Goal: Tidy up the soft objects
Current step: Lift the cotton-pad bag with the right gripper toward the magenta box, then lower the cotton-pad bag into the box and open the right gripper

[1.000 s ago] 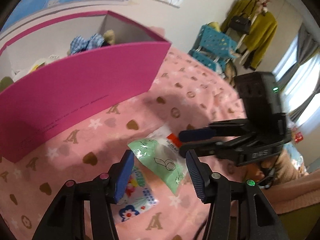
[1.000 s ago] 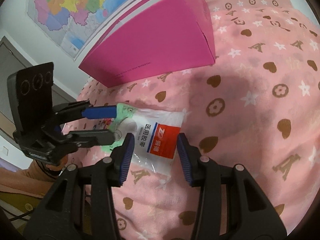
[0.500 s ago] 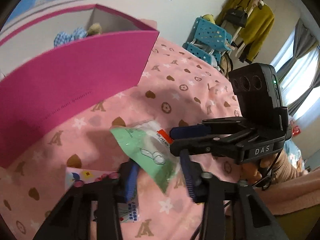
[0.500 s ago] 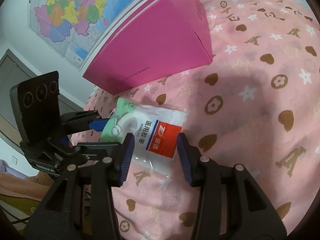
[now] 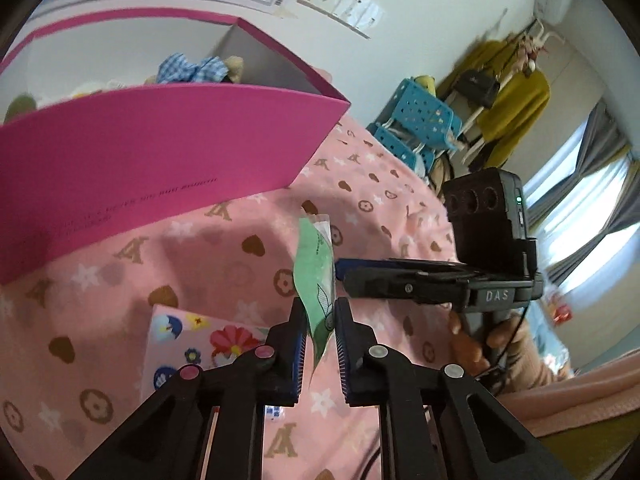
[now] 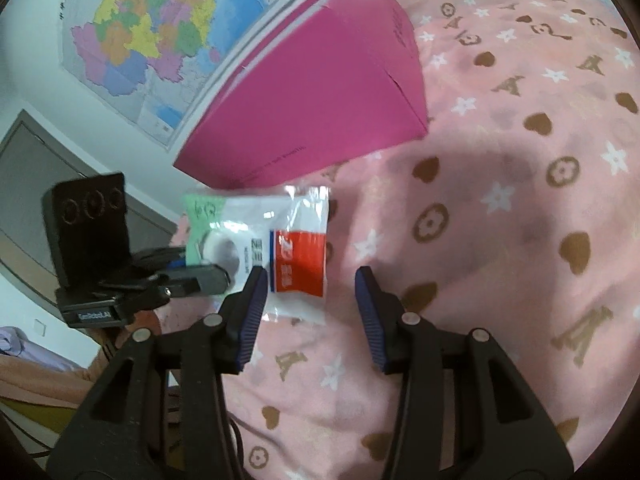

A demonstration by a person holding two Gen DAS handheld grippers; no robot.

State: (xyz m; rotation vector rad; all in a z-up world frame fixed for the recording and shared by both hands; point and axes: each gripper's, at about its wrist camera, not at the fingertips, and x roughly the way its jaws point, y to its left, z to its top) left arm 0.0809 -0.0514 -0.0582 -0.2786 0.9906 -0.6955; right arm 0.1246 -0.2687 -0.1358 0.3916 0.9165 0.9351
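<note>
Clamped at the bottom centre of the left wrist view, the left gripper (image 5: 320, 330) has its blue pads pressed together on the lower corner of a green-and-clear plastic pouch (image 5: 316, 268), which stands on edge and rises from the jaws toward mid-frame; a corner pinch like this probably serves to peel the flat, limp packet off the bedding, where a full-width grasp would find little to bite. To the upper left of that view the pink box (image 5: 160, 160) sits open on the pink patterned blanket (image 5: 224, 248), with a blue checked soft toy (image 5: 188, 70) already inside, so it reads as the bin the pouch is meant for. At the lower left a flowered packet (image 5: 192, 340) lies flat on the blanket just beside the left gripper, likely still waiting to be sorted. In the right wrist view, the same pouch (image 6: 288, 248) appears left of centre, lifted clear of the blanket, its green end held at the left gripper and its red label hanging toward the camera, in front of the box (image 6: 320, 112) at upper centre. Lower down, the right gripper (image 6: 308, 284) holds its jaws spread, one pad just beside the pouch edge and the other well apart, gripping nothing; it seems poised to steady the dangling end.
</note>
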